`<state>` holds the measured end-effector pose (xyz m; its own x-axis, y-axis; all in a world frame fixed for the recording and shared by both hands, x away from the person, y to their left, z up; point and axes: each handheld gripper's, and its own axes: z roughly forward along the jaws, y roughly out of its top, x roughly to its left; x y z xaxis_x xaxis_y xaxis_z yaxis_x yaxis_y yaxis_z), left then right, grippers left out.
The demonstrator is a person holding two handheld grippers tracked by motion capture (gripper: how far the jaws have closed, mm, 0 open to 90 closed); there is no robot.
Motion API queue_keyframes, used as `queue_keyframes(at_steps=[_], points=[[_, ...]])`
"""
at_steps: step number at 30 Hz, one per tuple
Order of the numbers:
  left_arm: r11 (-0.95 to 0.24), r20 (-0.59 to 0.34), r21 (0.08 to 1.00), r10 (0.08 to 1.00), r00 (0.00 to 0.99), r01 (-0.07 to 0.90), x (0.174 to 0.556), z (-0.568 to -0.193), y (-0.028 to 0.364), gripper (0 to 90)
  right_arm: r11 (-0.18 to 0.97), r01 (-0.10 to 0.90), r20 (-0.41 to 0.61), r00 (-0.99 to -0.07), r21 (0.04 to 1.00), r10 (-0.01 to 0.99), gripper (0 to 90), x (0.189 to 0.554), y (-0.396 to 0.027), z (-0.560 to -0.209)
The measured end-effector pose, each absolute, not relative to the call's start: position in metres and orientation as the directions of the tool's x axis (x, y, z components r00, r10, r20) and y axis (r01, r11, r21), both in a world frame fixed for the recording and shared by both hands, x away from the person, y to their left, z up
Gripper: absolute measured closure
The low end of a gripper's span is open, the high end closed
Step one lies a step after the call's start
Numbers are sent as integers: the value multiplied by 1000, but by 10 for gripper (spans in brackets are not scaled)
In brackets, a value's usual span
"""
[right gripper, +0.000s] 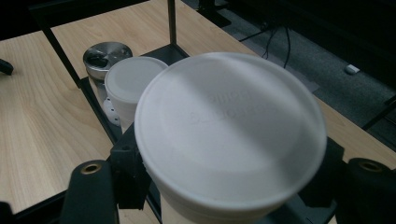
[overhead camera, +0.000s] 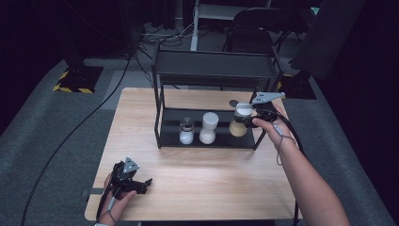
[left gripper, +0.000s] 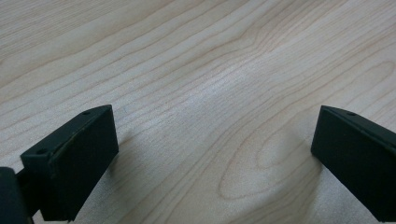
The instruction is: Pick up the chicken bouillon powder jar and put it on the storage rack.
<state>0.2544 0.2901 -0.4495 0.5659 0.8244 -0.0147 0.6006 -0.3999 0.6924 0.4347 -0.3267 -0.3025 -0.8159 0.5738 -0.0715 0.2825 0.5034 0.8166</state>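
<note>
Recording lab, dark surround, floor cables [overhead camera: 70, 136], hazard tape [overhead camera: 73, 88]

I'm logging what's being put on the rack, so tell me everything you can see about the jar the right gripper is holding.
The jar has a wide, flat white lid, likely plastic, with faint raised lettering too blurred to read. Below it, a clear body holds something tan. It stands upright at the right end of the black rack's lower shelf, beside a white-lidded jar and a metal-capped shaker. The right gripper is shut on it just under the lid. Whether its base rests on the shelf can't be told.

White-lidded jar [right gripper: 231, 128], pale wood-grain table [left gripper: 196, 70]
</note>
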Motion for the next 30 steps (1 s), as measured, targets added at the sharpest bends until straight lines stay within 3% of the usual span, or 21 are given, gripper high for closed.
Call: queue_keyframes(at_steps=[30], points=[[-401, -14, 692, 824, 566, 601, 255, -449, 290, 5, 539, 338, -37, -822, 771, 569, 338, 455, -295, -347]])
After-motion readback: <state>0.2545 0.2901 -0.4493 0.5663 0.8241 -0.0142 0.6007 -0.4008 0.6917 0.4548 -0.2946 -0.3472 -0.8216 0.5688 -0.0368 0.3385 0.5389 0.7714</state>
